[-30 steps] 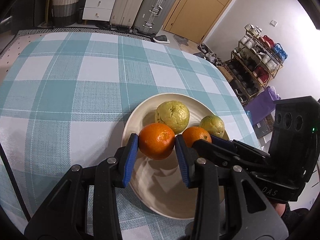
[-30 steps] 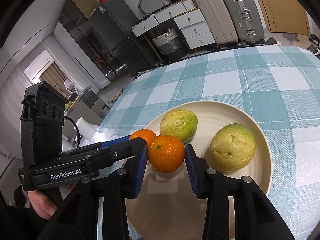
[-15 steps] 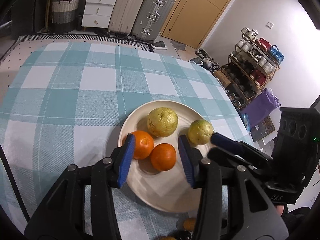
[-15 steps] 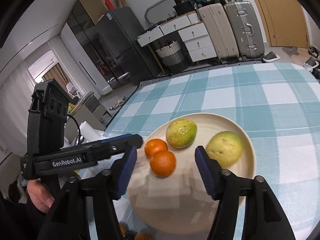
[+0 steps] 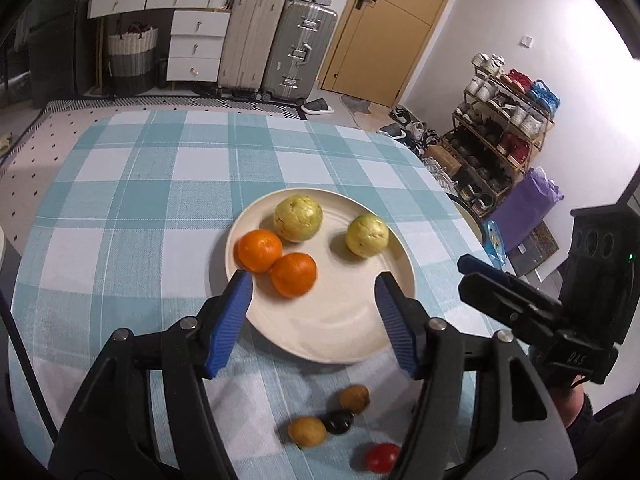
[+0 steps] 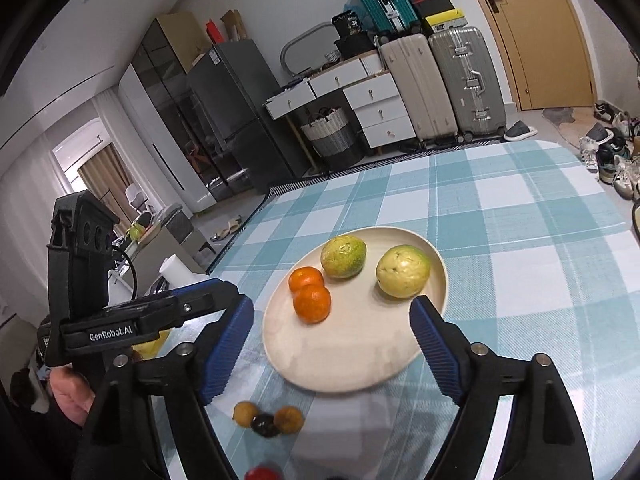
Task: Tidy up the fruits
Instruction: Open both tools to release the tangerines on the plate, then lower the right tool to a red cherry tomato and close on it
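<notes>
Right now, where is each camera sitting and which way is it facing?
Left wrist: on the left gripper, above the near table edge, looking across the plate toward the door; its open fingers and the right gripper show.
Right wrist: on the right gripper, looking across the plate toward the fridge; its open fingers, the left gripper and a hand show.
Shared: the plate, two oranges, two guavas, small fruits on the cloth.

Plate (image 5: 340, 332) near half bare; small fruits (image 5: 328, 420) crowd cloth in front.
</notes>
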The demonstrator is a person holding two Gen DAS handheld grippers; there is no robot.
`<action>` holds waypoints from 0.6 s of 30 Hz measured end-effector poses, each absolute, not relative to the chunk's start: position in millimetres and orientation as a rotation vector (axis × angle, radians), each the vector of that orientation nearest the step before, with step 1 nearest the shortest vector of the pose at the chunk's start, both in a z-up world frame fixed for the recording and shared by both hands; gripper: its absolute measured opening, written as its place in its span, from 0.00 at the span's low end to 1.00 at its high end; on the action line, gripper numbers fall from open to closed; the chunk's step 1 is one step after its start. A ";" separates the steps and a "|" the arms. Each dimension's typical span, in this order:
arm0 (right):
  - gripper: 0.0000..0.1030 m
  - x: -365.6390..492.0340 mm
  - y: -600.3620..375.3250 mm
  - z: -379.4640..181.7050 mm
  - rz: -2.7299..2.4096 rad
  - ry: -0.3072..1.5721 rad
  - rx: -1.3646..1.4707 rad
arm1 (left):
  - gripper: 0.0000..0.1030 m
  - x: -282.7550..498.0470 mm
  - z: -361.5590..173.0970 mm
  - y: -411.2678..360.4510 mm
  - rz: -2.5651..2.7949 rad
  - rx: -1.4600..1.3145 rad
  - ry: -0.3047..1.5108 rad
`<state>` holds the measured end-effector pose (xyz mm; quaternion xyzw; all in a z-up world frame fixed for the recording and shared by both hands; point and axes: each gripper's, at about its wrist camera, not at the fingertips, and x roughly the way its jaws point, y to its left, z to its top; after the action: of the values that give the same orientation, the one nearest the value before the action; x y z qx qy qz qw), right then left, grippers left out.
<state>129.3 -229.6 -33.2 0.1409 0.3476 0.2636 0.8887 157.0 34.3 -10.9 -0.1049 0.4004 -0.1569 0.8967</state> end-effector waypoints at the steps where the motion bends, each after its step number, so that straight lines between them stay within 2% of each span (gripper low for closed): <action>1: 0.84 124.6 -231.2 -31.5 0.546 0.715 0.290 | 0.60 153.1 -10.0 33.2 -0.323 -0.216 0.829; 3: 0.86 114.8 -234.5 -28.1 0.544 0.699 0.284 | 0.61 142.5 -6.4 32.0 -0.317 -0.214 0.820; 7: 0.93 98.7 -240.4 -24.7 0.539 0.685 0.281 | 0.77 124.8 -1.8 29.9 -0.301 -0.211 0.800; 18: 0.94 58.1 -244.8 -27.6 0.528 0.690 0.247 | 0.80 75.1 -5.2 29.2 -0.279 -0.212 0.790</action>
<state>58.1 -244.8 -27.6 0.1193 0.3333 0.2551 0.8998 75.1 29.2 -5.2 -0.1026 0.3828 -0.1350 0.9081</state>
